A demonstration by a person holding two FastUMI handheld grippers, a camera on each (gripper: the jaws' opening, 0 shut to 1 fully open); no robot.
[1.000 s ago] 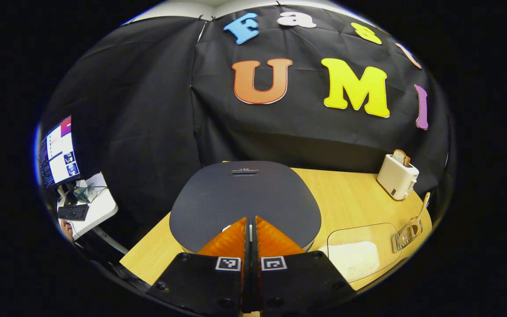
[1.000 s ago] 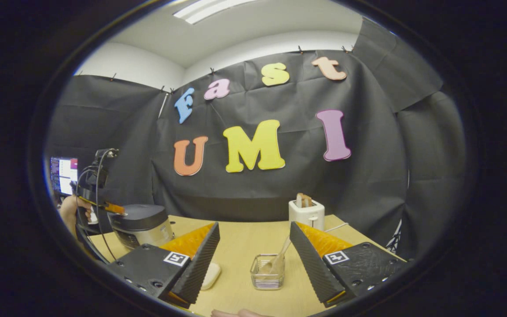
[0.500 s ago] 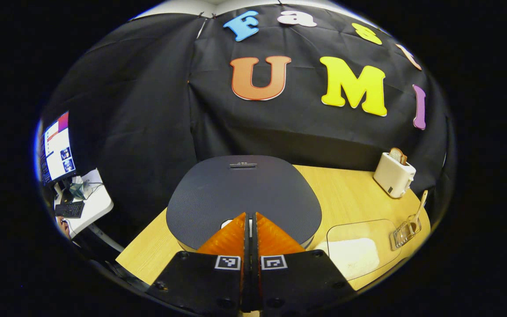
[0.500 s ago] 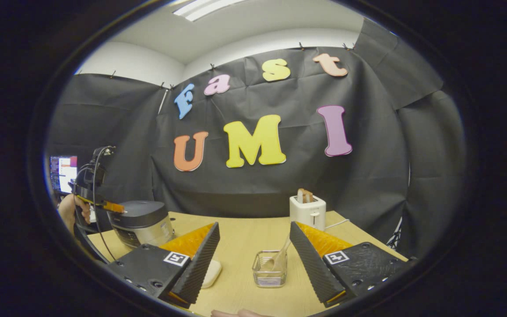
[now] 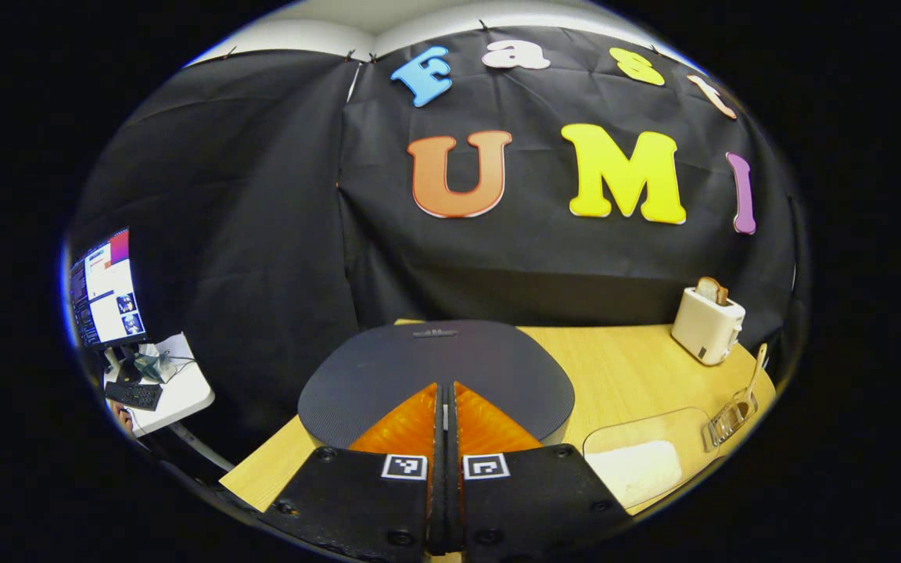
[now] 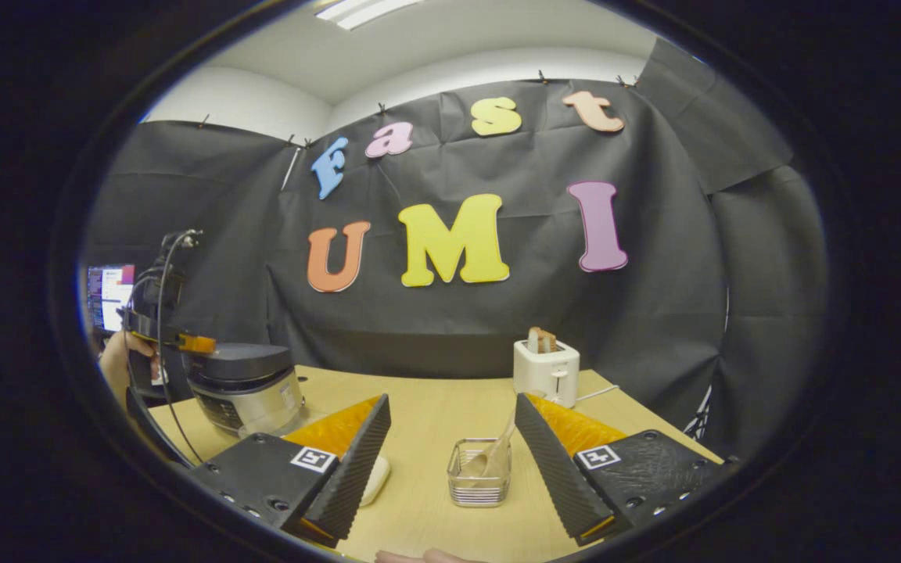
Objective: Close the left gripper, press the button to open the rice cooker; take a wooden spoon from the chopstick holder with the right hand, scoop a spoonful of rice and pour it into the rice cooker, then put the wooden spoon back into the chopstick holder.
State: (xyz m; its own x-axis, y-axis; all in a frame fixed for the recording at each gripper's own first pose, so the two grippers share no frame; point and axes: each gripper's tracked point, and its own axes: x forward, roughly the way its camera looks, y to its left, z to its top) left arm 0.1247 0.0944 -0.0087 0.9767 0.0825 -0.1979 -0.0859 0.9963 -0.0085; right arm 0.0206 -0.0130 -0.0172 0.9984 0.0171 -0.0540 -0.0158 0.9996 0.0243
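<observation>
Left gripper (image 5: 444, 391), fingers pressed together, hovers over the rice cooker (image 5: 435, 367) lid; right gripper (image 6: 450, 426), jaws spread, faces the chopstick holder (image 6: 479, 473) with its wooden spoon (image 6: 495, 457) between its fingers, cooker's side off left

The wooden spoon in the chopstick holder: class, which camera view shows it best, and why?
The right gripper view. There the wooden spoon stands near and central in the chopstick holder, between the open right gripper fingers. In the left gripper view, the spoon is small and distorted at the far right edge.
</observation>
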